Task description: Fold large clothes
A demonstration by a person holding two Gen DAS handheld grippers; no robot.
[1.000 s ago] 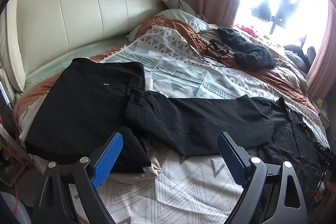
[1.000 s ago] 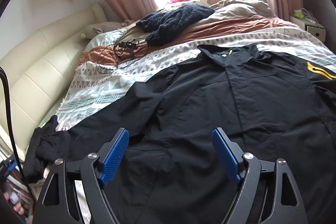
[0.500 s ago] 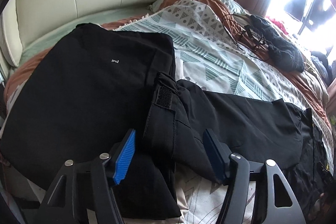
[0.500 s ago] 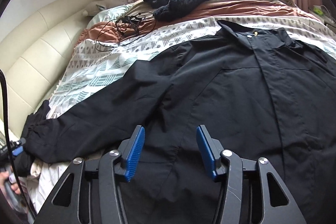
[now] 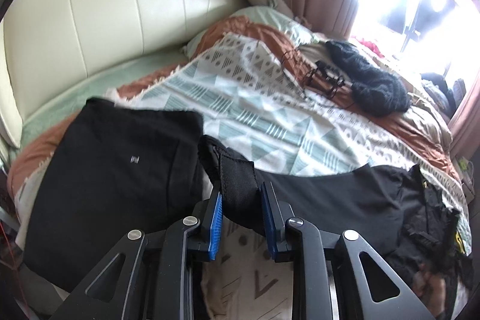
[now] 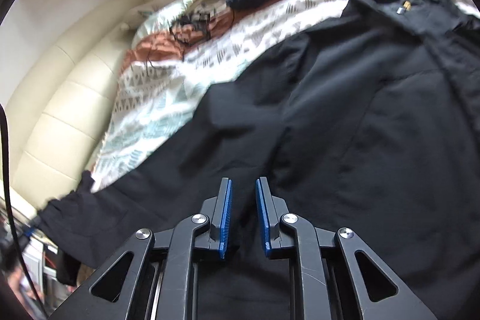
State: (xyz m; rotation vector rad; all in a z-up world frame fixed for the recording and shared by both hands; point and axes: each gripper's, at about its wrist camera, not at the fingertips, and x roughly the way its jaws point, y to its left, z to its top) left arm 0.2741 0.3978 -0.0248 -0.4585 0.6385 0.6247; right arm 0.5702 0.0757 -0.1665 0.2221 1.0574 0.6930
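On a patterned bedspread (image 5: 270,110), the left gripper (image 5: 241,194), jaws just closing, clamps the black jacket's sleeve cuff (image 5: 237,179) while the right gripper (image 6: 243,194) pinches near its lower hem, the jacket (image 6: 360,110) soft, light and limp.

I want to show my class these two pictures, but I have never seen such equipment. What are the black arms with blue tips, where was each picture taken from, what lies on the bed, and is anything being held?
They are hand-held grippers, one in each hand, each carrying a wide-angle camera looking along its two fingers. One picture comes from the left gripper, the other from the right gripper. On the patterned bedspread lie a black jacket, spread flat, and a folded black garment. The left gripper, whose jaws have just been closing, pinches the jacket's sleeve cuff. The right one's jaws have just been closing too, over the jacket's body; whether they pinch cloth is unclear.
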